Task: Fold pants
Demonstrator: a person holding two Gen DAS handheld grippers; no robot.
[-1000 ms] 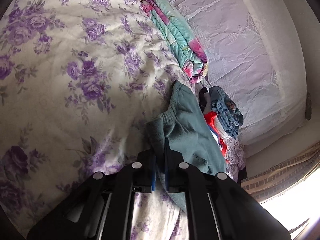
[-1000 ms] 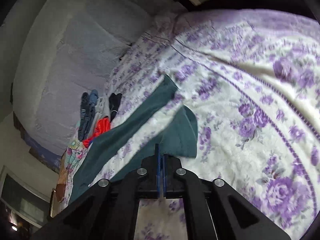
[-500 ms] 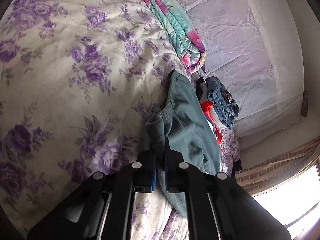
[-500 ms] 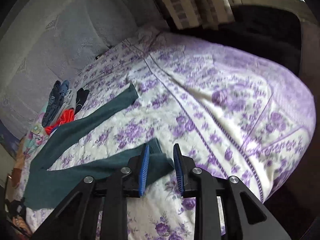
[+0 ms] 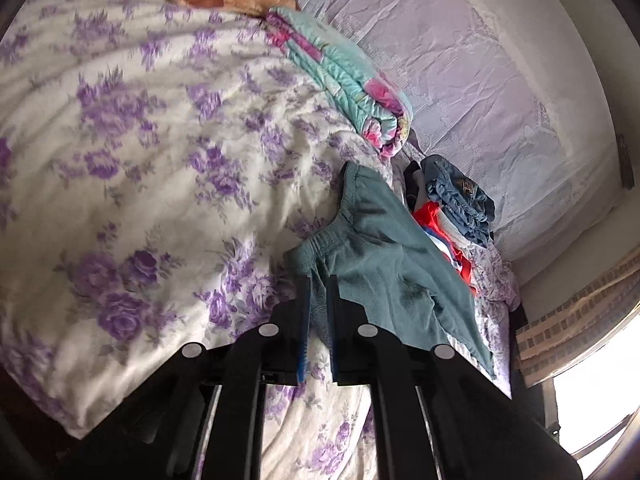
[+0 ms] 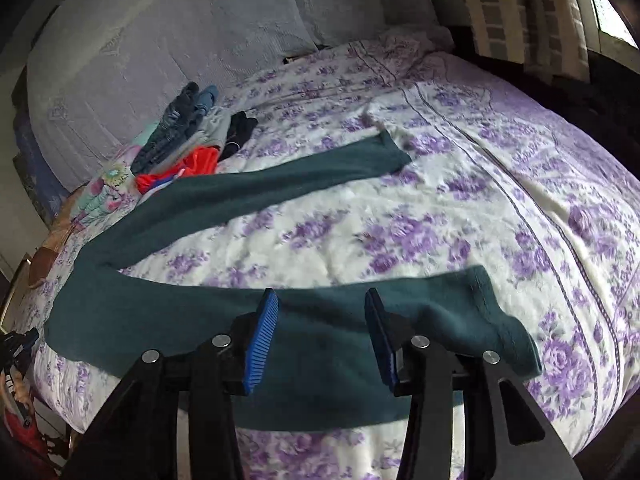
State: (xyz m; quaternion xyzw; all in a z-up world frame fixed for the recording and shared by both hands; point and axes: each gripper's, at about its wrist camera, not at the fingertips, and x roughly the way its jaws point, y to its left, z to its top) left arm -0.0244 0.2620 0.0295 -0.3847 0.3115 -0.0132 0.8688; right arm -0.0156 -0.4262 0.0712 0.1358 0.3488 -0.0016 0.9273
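Two legs of the teal pants (image 6: 248, 200) spread across the floral bedspread (image 6: 440, 208) ahead of me, my left gripper (image 5: 318, 312) pinching their waistband, my right gripper (image 6: 322, 340) spread wide above the nearer leg.

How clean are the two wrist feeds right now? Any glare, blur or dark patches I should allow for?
Left wrist view: the window at lower right is blown out white, the bedspread is motion-smeared on the left, and the green pants read pale. Right wrist view: dimmer, the pants look dark teal, shadow under the right gripper, strong fisheye bending at the edges.
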